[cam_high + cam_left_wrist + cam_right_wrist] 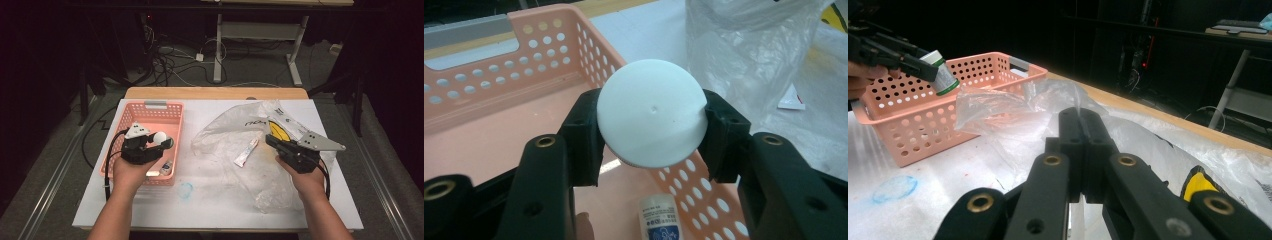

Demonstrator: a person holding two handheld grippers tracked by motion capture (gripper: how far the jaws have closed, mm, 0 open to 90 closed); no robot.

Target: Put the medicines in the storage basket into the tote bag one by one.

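Left gripper (165,143) grips white-capped jar (651,112) above pink basket (172,107); right gripper (1080,150) closed, probably pinching plastic bag (225,132) beside basket.

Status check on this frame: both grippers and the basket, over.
Left gripper shut on round white-capped container over pink perforated basket. Right gripper shut on clear plastic bag.

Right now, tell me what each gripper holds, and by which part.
Left gripper: white round-capped container, clamped across its cap's sides, above the pink basket. Right gripper: the clear plastic bag, by a pinched fold.
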